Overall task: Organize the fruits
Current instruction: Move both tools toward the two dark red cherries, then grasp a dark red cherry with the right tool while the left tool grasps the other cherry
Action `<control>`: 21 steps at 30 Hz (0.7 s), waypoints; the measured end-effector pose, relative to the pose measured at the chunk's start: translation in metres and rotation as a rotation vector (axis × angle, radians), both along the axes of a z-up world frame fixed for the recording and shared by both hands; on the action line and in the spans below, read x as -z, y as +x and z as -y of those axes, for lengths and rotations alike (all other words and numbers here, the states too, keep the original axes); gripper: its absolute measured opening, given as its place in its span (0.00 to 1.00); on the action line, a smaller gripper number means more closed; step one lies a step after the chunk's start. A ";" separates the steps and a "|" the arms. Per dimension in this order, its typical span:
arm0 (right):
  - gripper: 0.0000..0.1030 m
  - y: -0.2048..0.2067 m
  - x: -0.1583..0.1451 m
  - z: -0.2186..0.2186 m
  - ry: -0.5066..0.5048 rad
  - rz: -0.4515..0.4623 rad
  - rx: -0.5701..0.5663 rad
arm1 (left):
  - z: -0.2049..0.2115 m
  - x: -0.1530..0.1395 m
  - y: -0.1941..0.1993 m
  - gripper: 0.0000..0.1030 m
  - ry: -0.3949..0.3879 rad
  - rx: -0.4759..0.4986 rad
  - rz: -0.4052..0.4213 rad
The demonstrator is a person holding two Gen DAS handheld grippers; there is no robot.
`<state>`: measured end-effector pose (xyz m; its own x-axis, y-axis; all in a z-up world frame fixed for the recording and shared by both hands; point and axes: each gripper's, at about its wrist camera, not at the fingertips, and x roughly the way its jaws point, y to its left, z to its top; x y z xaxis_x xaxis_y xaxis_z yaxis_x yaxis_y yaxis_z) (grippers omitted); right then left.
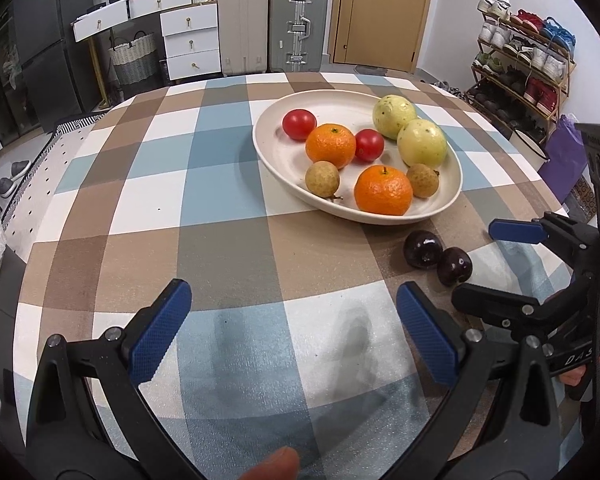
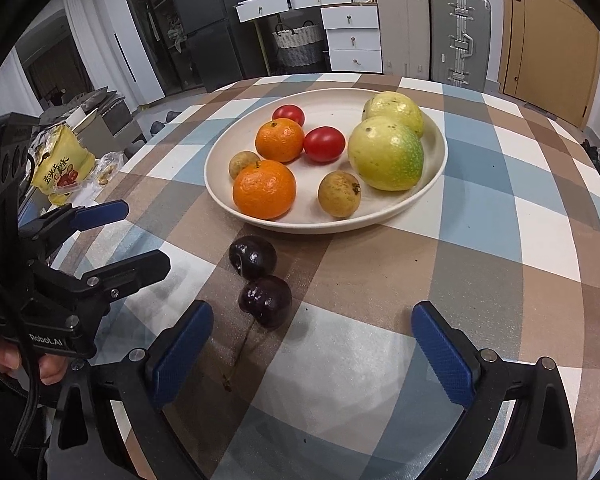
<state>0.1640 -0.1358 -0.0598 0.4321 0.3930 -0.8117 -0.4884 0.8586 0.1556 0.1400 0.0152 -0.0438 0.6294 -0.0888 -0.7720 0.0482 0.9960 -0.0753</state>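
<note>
Both jaws spread, empty. Ahead of my right gripper (image 2: 312,344), two cherries (image 2: 265,301) wait on the table (image 2: 500,240); remaining fruit already fills the plate (image 2: 220,196).

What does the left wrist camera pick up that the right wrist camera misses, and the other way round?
Only the left wrist view shows the shoe rack by the wall and the slippers on the floor. Only the right wrist view shows the yellow snack bag beside the table and the long cherry stem trailing toward the camera. Both show the plate of fruit, the two dark cherries on the checked cloth outside it, and both open grippers, left and right.
</note>
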 end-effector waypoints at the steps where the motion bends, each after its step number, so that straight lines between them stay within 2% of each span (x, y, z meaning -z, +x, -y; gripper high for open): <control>1: 0.97 0.001 0.000 -0.001 0.000 0.000 -0.002 | 0.000 0.000 0.000 0.99 0.001 -0.002 0.000; 5: 0.89 0.001 0.001 -0.007 -0.038 0.028 -0.006 | -0.002 0.002 0.002 0.99 -0.007 -0.003 -0.003; 10: 0.68 -0.004 0.000 -0.016 -0.082 0.071 -0.048 | -0.002 0.003 0.003 0.99 -0.008 0.000 -0.006; 12: 0.55 -0.007 0.000 -0.017 -0.073 0.078 -0.070 | -0.001 0.003 0.004 0.99 -0.005 0.000 -0.007; 13: 0.51 -0.009 -0.001 -0.018 -0.063 0.078 -0.080 | 0.000 0.004 0.005 0.99 -0.008 0.001 -0.008; 15: 0.36 -0.010 -0.001 -0.018 -0.036 0.073 -0.097 | 0.002 0.004 0.006 0.99 -0.012 0.005 -0.010; 17: 0.27 -0.014 -0.004 -0.016 0.002 0.077 -0.115 | 0.005 0.004 0.007 0.99 -0.007 0.011 -0.011; 21: 0.27 -0.019 -0.009 -0.012 0.013 0.104 -0.107 | 0.013 0.005 0.008 0.99 0.001 0.026 -0.017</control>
